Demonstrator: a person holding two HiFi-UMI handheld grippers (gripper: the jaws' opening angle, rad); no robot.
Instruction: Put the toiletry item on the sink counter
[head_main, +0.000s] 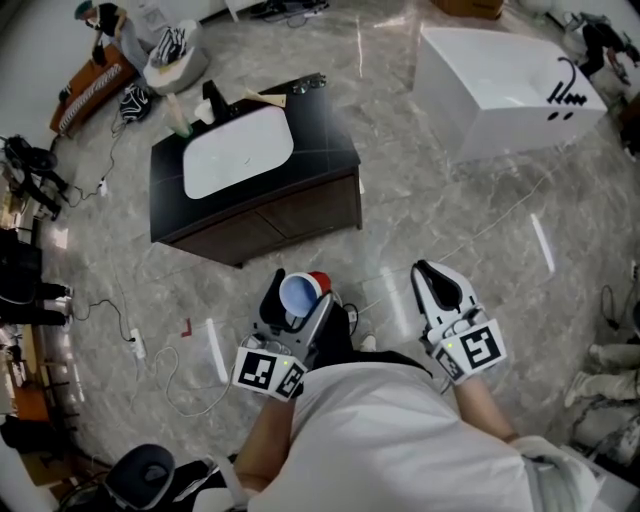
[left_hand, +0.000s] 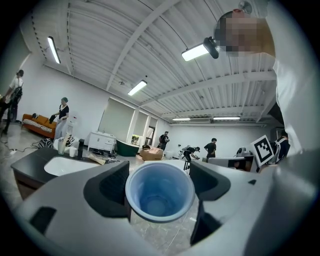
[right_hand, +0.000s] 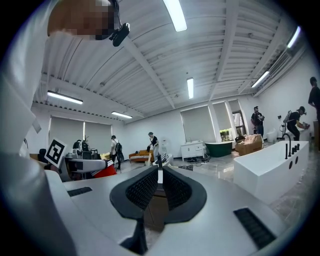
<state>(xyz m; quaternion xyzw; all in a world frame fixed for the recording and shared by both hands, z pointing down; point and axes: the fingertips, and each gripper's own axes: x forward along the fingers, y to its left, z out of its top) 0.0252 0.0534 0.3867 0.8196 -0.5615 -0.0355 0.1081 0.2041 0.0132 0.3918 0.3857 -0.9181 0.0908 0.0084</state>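
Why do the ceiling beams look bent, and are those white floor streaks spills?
No spills: in the head view those streaks are ceiling lamps reflected in the glossy floor. In the left gripper view and right gripper view wide-angle lenses bow the beams and blacken the corners; the left one enlarges the near blue cup.

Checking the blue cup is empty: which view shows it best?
The left gripper view: it looks straight into the blue cup between the jaws, and it appears empty. The head view shows its small mouth from above; the right gripper view doesn't show it.
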